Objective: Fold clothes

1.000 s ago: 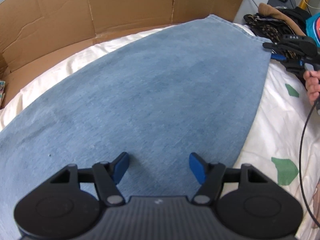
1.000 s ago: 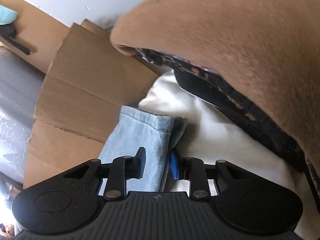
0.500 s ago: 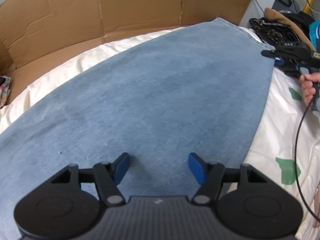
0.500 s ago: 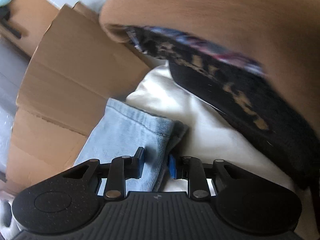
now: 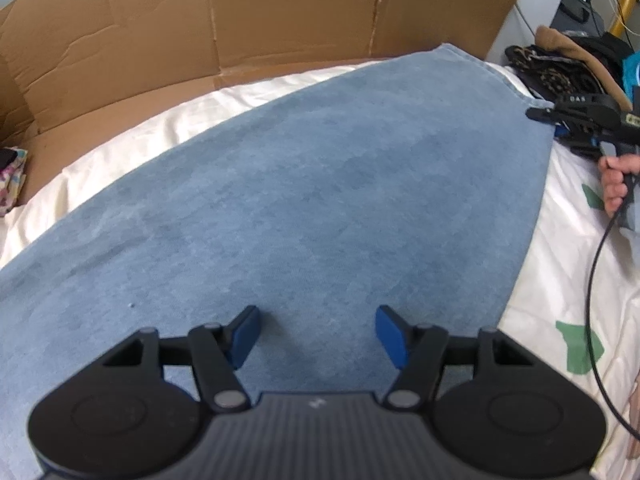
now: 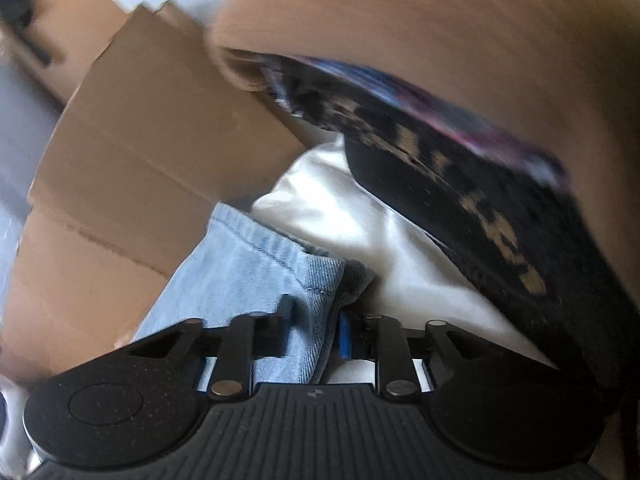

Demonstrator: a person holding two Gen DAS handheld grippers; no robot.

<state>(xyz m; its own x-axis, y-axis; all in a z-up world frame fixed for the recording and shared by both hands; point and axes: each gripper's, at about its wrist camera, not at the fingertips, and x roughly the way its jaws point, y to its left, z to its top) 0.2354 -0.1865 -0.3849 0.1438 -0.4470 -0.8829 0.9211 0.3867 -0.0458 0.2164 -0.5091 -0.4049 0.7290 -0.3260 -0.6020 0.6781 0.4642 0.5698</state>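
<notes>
Left tongs (image 5: 318,334) hang spread wide over the blue denim garment (image 5: 304,200), nothing between their blue pads. Right tongs (image 6: 314,332) pinch the garment's hemmed corner, seen at about two o'clock in the left wrist view, with a hand (image 5: 616,182) behind them. Denim lies flat across a white bedsheet (image 5: 560,280). Cardboard (image 5: 240,24) stands at twelve o'clock, piled clothes (image 5: 560,60) at one.

The left wrist camera looked down and forward from close above the denim cloth (image 5: 320,200), taking in the cardboard (image 5: 240,20) behind it. The right wrist camera sat low at the cloth's hemmed corner (image 6: 256,264), facing that cardboard (image 6: 152,144) and a clothes pile (image 6: 460,168). Both views shared these.
</notes>
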